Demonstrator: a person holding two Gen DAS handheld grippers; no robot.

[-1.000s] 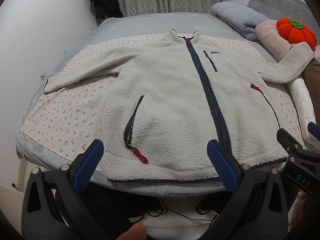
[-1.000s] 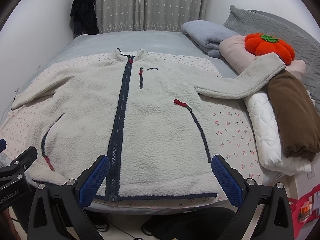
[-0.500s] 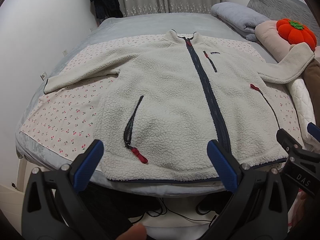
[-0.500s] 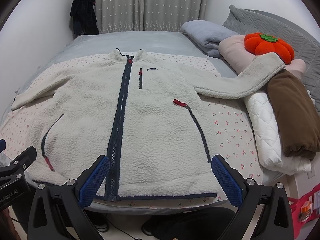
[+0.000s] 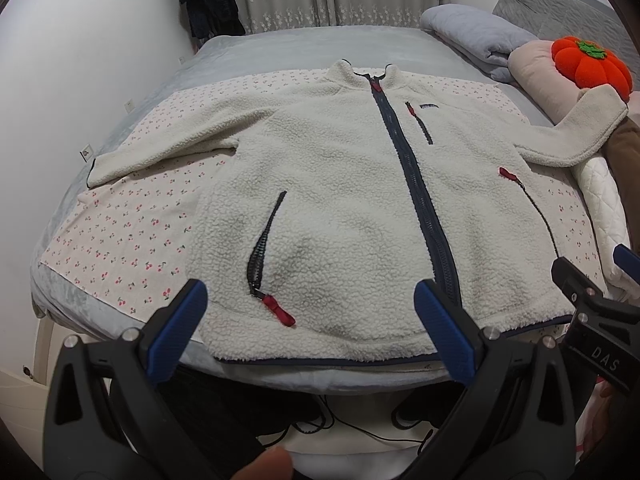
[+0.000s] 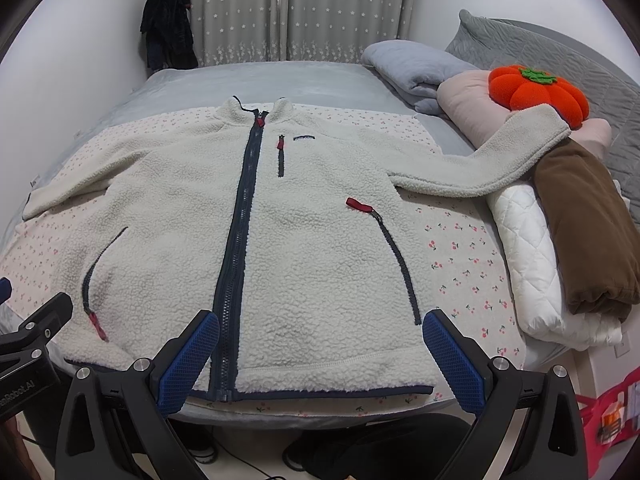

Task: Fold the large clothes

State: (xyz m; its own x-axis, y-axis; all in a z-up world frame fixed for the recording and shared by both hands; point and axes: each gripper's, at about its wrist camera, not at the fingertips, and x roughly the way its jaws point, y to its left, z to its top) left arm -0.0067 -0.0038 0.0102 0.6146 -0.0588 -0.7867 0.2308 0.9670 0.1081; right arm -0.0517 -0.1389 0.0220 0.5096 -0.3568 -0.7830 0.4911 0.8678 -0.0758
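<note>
**Fleece jacket lying flat, both grippers hovering at the near edge**

A cream fleece jacket (image 5: pixel 332 200) is lying face up and zipped on a cherry-print sheet (image 5: pixel 132 248) that is covering the grey bed (image 5: pixel 288 46). Its collar is pointing to the far side and its hem is sitting along the near edge. The left sleeve is stretching out over the sheet, while the right sleeve (image 6: pixel 500 156) is resting up against a pile of folded bedding (image 6: pixel 532 264) at the right, just under an orange pumpkin cushion (image 6: pixel 538 90). The left gripper (image 5: pixel 310 328) is hanging just short of the hem, its blue-padded fingers spread wide and gripping nothing. The right gripper (image 6: pixel 320 356) is doing likewise near the hem's right half, jaws wide apart and empty.
</note>
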